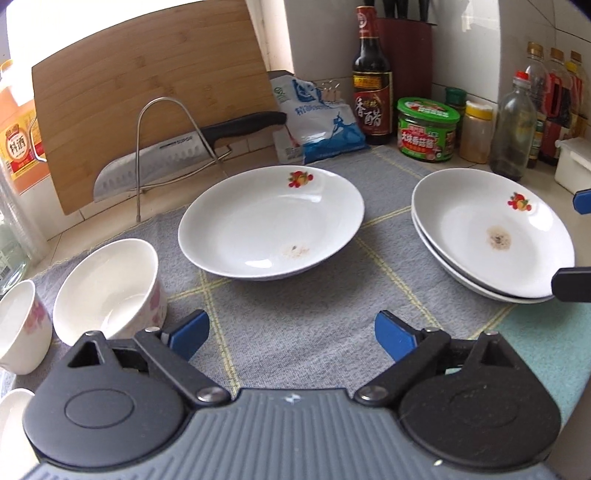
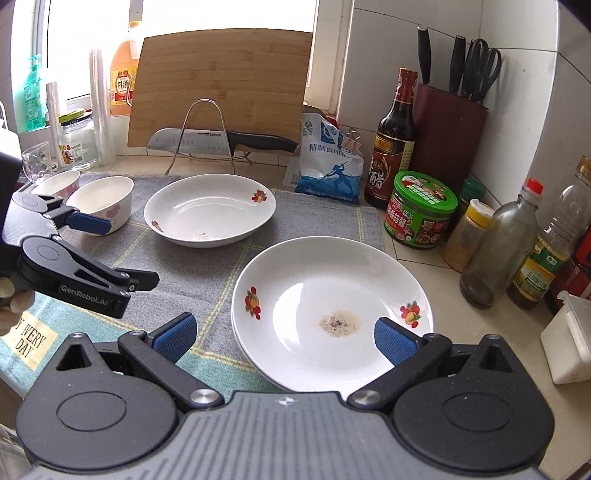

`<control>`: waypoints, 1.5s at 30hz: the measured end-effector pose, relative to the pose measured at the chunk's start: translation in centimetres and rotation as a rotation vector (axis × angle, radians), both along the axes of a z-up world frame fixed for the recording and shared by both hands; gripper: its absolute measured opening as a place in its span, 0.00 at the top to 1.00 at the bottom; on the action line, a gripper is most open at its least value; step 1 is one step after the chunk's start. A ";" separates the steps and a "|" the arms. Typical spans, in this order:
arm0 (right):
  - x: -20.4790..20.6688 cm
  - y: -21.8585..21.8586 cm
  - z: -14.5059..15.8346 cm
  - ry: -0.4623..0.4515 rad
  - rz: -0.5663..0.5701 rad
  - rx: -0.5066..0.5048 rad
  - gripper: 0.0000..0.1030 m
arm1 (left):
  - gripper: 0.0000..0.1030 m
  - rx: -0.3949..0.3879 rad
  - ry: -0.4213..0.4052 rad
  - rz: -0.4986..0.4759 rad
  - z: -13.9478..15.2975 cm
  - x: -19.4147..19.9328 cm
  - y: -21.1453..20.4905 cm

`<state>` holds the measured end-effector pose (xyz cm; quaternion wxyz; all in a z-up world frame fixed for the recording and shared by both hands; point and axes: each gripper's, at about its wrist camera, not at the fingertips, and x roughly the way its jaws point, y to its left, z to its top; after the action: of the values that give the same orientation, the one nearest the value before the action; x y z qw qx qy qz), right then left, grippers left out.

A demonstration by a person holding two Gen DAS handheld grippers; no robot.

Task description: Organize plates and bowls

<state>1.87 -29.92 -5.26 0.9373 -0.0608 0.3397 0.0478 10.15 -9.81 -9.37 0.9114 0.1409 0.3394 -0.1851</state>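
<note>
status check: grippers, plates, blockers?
Left gripper open, empty. Right gripper open at plate stack. Single plate and bowls apart on mat. Nothing blocking.

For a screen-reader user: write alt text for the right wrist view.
The open right claw hovers at the near edge of two stacked white plates on a grey mat. Another plate and two bowls sit beyond.

Bare cloth (image 1: 295, 332) between plates (image 1: 269, 221)

Bright daylight from blown-out window (image 2: 221, 14), soft shadows, fisheye-curved edges
</note>
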 end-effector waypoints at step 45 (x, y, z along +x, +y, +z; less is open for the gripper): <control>30.4 3.9 -3.3 0.319 0.657 -0.021 0.00 | 0.00 -0.127 0.022 0.245 -3.8 5.9 -2.8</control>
<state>32.31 -25.99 -8.54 0.8064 -0.1683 0.4445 0.3518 16.06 -12.64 -13.13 0.9305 0.0382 0.3516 -0.0953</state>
